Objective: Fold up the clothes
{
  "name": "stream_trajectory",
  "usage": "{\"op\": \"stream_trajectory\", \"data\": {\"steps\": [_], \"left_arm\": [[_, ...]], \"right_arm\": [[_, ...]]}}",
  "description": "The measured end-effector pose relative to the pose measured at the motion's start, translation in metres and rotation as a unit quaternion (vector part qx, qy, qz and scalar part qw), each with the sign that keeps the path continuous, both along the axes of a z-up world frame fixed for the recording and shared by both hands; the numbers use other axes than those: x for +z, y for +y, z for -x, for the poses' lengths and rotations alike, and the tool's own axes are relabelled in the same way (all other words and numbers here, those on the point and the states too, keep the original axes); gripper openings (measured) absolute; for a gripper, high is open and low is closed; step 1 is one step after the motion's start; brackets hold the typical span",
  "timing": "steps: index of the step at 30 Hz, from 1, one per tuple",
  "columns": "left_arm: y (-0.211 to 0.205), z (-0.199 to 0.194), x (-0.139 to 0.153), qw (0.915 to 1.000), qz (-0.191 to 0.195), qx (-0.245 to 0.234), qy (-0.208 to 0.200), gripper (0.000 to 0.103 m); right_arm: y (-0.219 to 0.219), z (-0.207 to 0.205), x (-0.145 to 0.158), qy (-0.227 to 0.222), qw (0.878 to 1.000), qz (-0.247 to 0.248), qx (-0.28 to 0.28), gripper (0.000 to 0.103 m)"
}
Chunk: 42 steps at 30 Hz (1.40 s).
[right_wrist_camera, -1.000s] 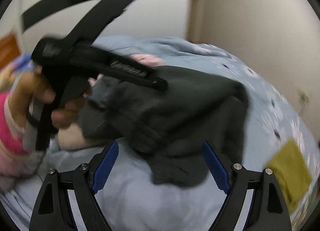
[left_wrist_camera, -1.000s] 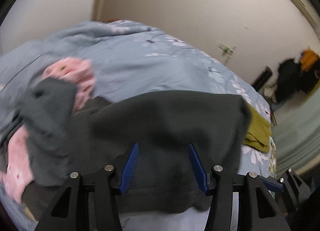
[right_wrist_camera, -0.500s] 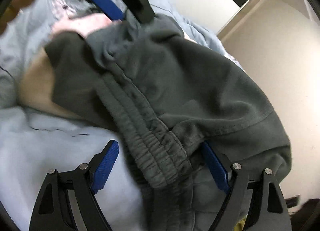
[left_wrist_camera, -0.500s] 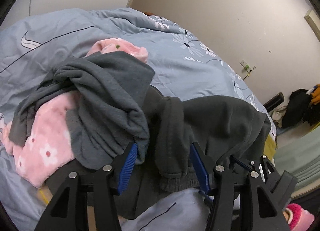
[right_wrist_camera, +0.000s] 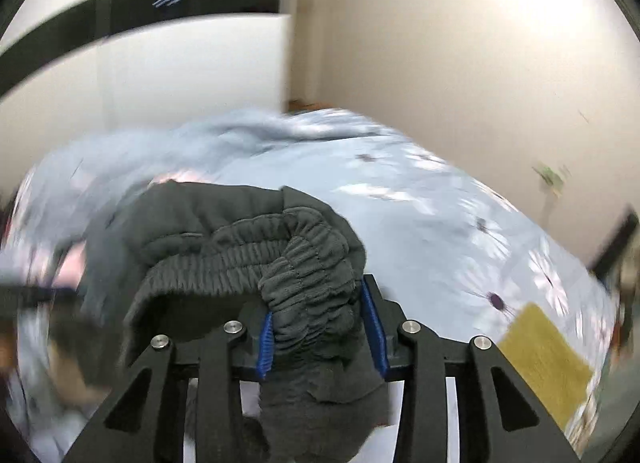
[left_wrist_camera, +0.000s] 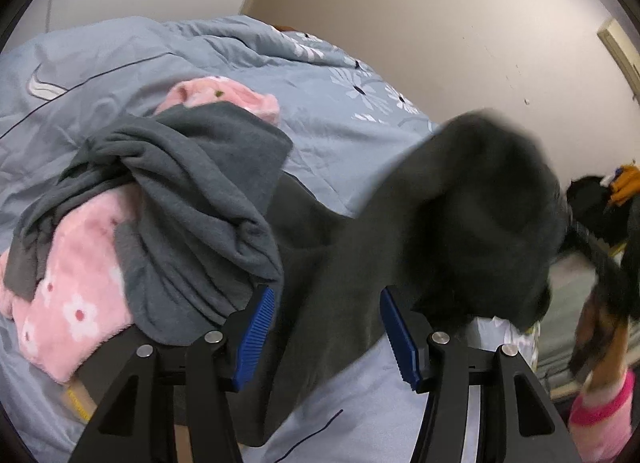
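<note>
Dark grey sweatpants (left_wrist_camera: 460, 223) lie across a blue floral bed (left_wrist_camera: 340, 135). My right gripper (right_wrist_camera: 320, 327) is shut on their gathered elastic waistband (right_wrist_camera: 304, 263) and lifts it; the lifted part looks blurred in the left wrist view. My left gripper (left_wrist_camera: 326, 335) is open, its blue pads (left_wrist_camera: 256, 331) on either side of the pants' fabric without pinching it. The right hand and gripper show at the right edge of the left wrist view (left_wrist_camera: 600, 283).
A pile with a lighter grey garment (left_wrist_camera: 192, 199) and a pink flowered fleece (left_wrist_camera: 76, 275) lies left of the pants. A folded olive-yellow cloth (right_wrist_camera: 544, 359) sits at the bed's right edge. Walls stand behind the bed; dark bags (left_wrist_camera: 592, 203) lie on the floor.
My right gripper has closed on the waistband and pulled it up and to the right. The pants have risen off the bed. My left gripper stays open in about the same place.
</note>
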<state>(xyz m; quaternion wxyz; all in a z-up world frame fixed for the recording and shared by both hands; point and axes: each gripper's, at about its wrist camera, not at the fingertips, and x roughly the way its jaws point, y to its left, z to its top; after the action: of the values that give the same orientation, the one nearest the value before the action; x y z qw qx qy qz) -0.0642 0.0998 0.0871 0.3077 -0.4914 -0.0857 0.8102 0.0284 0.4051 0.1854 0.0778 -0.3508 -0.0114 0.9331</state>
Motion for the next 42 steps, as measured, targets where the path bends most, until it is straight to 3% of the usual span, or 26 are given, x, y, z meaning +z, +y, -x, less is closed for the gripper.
{"op": "stream_trajectory", "data": {"steps": [4, 7, 8, 9, 14, 18, 19, 21, 24, 26, 30, 36, 41, 42], "left_arm": [[0.015, 0.000, -0.011, 0.9998, 0.012, -0.017, -0.001, 0.060], [0.025, -0.003, -0.017, 0.9992, 0.015, -0.038, -0.005, 0.060], [0.027, -0.005, -0.019, 0.9987, 0.015, -0.048, -0.004, 0.060], [0.030, -0.006, -0.019, 0.9981, 0.018, -0.058, -0.001, 0.060], [0.049, -0.014, -0.033, 0.9947, 0.051, -0.089, 0.002, 0.060], [0.053, -0.012, -0.045, 0.9937, 0.071, -0.086, -0.003, 0.060], [0.054, -0.011, -0.046, 0.9937, 0.073, -0.085, -0.004, 0.060], [0.055, -0.010, -0.048, 0.9935, 0.076, -0.084, -0.003, 0.060], [0.059, -0.010, -0.050, 0.9928, 0.085, -0.084, 0.000, 0.060], [0.060, -0.012, -0.050, 0.9918, 0.093, -0.087, 0.002, 0.060], [0.050, -0.017, -0.048, 0.9903, 0.110, -0.084, 0.012, 0.060], [0.035, -0.020, -0.058, 0.9898, 0.123, -0.073, 0.001, 0.060], [0.033, -0.022, -0.074, 0.9869, 0.144, -0.072, -0.009, 0.060], [0.032, -0.022, -0.076, 0.9860, 0.151, -0.070, -0.008, 0.060]], "right_arm": [[0.072, 0.013, -0.011, -0.027, 0.997, 0.014, -0.077, 0.038], [0.115, 0.012, -0.043, -0.067, 0.988, 0.065, -0.126, 0.037], [0.122, 0.011, -0.051, -0.077, 0.984, 0.081, -0.138, 0.031], [0.129, 0.009, -0.059, -0.087, 0.980, 0.096, -0.150, 0.018], [0.154, 0.009, -0.067, -0.088, 0.974, 0.150, -0.147, 0.016], [0.156, -0.023, -0.036, -0.051, 0.976, 0.177, -0.119, 0.023], [0.153, -0.029, -0.030, -0.044, 0.975, 0.190, -0.102, 0.028], [0.145, -0.042, -0.020, -0.029, 0.972, 0.224, -0.065, 0.050], [0.124, -0.051, -0.016, -0.025, 0.956, 0.292, 0.000, 0.063], [0.106, -0.041, -0.024, -0.046, 0.945, 0.322, 0.033, 0.063], [0.091, -0.014, -0.044, -0.082, 0.958, 0.273, 0.017, 0.064], [0.116, -0.007, -0.045, -0.057, 0.959, 0.272, -0.055, 0.064], [0.107, 0.007, -0.067, -0.082, 0.938, 0.337, -0.029, 0.063], [0.105, 0.010, -0.071, -0.087, 0.933, 0.349, -0.024, 0.059]]}}
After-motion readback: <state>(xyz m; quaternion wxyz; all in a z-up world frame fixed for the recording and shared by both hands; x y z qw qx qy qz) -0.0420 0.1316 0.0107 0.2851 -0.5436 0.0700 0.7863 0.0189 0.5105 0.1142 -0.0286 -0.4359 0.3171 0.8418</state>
